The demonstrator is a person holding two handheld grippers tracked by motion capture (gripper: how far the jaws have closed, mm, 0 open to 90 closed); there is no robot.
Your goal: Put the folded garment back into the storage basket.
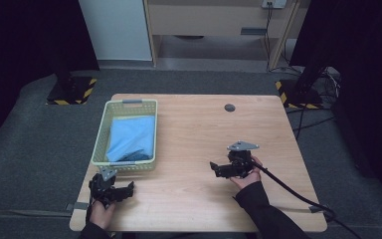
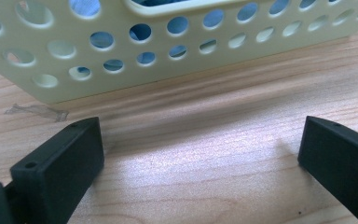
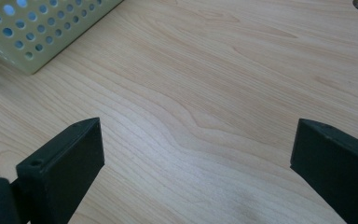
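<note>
A pale yellow perforated basket (image 1: 99,130) stands on the left side of the wooden table (image 1: 204,124), with a folded blue cloth (image 1: 132,137) lying inside it. My left gripper (image 1: 129,188) rests low on the table just in front of the basket's near wall (image 2: 177,60), jaws wide open with only bare wood between them. My right gripper (image 1: 213,168) sits at the table's middle right, pointing left toward the basket (image 3: 37,37), jaws also wide open and holding nothing. Blue cloth shows through the basket's holes (image 2: 142,31) in the left gripper view.
A round grey cable hole (image 1: 229,107) sits near the table's far edge. A black cable (image 1: 288,189) trails from the right gripper off the table's right front. A scrap of clear tape (image 2: 35,111) lies by the basket's corner. Black stands with striped bases (image 1: 72,92) flank the table.
</note>
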